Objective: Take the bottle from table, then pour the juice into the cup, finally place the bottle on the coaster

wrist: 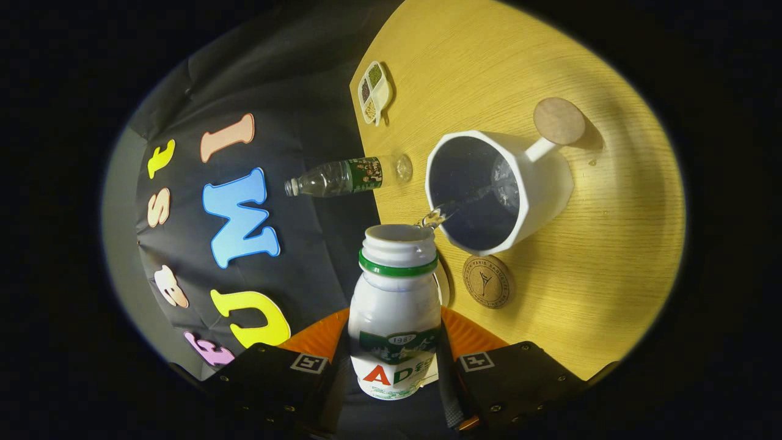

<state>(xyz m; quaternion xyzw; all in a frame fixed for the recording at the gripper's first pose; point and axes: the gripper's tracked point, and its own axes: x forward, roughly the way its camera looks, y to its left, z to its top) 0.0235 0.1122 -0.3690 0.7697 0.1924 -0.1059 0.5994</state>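
My gripper (394,357) is shut on a white bottle (395,305) with a green neck ring, one finger on each side of its body. The whole view is rolled sideways, so the bottle is tipped. Its open mouth (398,235) is beside the rim of the white cup (501,189), and a thin clear stream (449,211) runs from the mouth into the cup's dark inside. A round cork coaster (486,281) lies on the wooden table (599,256) next to the cup, just past the bottle's shoulder.
A clear plastic bottle (348,177) with a green label stands at the table's edge beyond the cup. A small white divided dish (374,91) with grains is farther along that edge. The cup's handle ends in a round wooden disc (559,121).
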